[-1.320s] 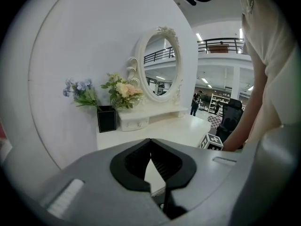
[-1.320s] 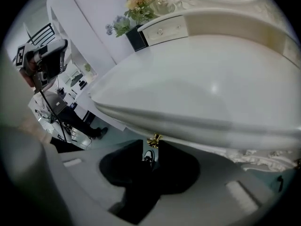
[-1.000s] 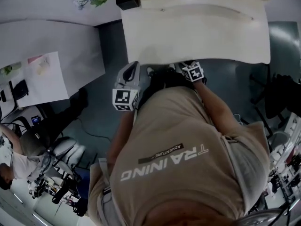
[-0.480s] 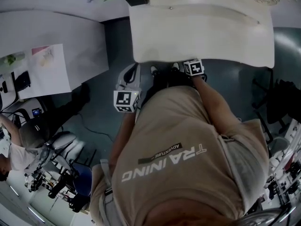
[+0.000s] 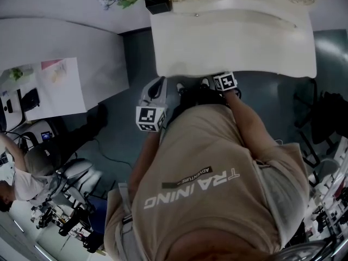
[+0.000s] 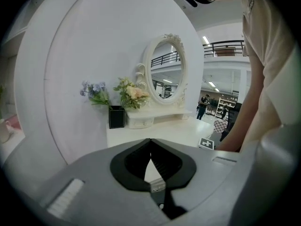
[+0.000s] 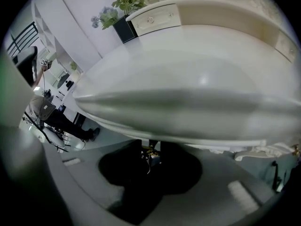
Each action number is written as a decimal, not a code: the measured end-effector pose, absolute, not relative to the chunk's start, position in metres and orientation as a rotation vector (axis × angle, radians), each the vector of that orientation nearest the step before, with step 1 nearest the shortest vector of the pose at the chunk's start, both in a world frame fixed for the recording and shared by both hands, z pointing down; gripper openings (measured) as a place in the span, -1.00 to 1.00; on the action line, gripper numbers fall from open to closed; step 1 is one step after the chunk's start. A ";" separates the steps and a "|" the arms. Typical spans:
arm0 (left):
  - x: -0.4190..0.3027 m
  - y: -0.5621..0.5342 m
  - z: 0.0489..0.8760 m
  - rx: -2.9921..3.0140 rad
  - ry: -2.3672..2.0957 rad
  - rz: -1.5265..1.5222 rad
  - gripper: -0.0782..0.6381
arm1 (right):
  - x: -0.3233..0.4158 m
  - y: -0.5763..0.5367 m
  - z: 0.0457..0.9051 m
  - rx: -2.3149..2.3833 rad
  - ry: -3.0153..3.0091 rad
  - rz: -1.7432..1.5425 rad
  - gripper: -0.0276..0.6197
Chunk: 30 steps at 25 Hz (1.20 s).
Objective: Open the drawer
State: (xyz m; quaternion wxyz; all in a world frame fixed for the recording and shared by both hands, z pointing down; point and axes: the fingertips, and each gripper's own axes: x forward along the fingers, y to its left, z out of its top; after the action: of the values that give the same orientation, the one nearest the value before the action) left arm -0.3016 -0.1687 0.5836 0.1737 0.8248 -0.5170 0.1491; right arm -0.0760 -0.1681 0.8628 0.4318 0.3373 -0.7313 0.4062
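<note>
A white dressing table (image 5: 234, 42) stands in front of me, and its rounded front edge (image 7: 188, 102) fills the right gripper view. My right gripper (image 7: 149, 155) reaches under that edge; in the head view only its marker cube (image 5: 224, 82) shows. A small brass drawer handle (image 7: 149, 151) sits between its dark jaws, which are closing and seem to press on it. The drawer front itself is hidden beneath the overhang. My left gripper (image 5: 159, 80) hovers left of the table's front, shut and holding nothing, its tips (image 6: 150, 141) aimed across the tabletop.
A black vase of flowers (image 5: 157, 1) and an oval mirror (image 6: 164, 69) stand at the back of the table. A white desk with papers (image 5: 54, 86) lies to the left. A seated person (image 5: 22, 184) and chairs (image 5: 326, 113) are nearby on the floor.
The head view has shifted slightly. Both grippers stay at the table's front edge with no clear movement, and the drawer shows no visible change.
</note>
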 end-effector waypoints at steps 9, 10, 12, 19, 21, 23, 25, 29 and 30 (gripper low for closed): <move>-0.279 -0.167 0.584 2.373 -1.406 0.457 -0.76 | -0.072 -0.142 0.864 0.795 -1.860 1.017 -0.52; -0.276 -0.166 0.584 2.376 -1.405 0.462 -0.76 | -0.072 -0.140 0.864 0.787 -1.865 1.015 -0.52; -0.270 -0.164 0.583 2.383 -1.401 0.473 -0.76 | -0.071 -0.136 0.862 0.780 -1.878 1.014 -0.52; -0.239 -0.159 0.582 2.392 -1.368 0.507 -0.76 | -0.064 -0.117 0.864 0.752 -1.915 1.030 -0.52; -0.231 -0.161 0.583 2.399 -1.363 0.510 -0.76 | -0.061 -0.115 0.867 0.747 -1.933 1.024 -0.52; -0.222 -0.160 0.584 2.404 -1.352 0.514 -0.76 | -0.060 -0.108 0.866 0.733 -1.945 1.016 -0.52; -0.213 -0.154 0.586 2.407 -1.340 0.517 -0.76 | -0.057 -0.098 0.863 0.718 -1.946 1.004 -0.52; -0.198 -0.152 0.582 2.433 -1.331 0.481 -0.76 | -0.051 -0.089 0.862 0.709 -1.954 0.995 -0.52; -0.195 -0.148 0.581 2.440 -1.325 0.476 -0.76 | -0.051 -0.086 0.862 0.707 -1.958 0.995 -0.52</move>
State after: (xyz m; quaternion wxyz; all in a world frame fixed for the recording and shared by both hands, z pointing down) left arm -0.1951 -0.1476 0.5814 0.1615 0.8547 -0.4642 0.1669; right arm -0.0514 -0.0857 0.8621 0.4052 0.2801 -0.7758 0.3943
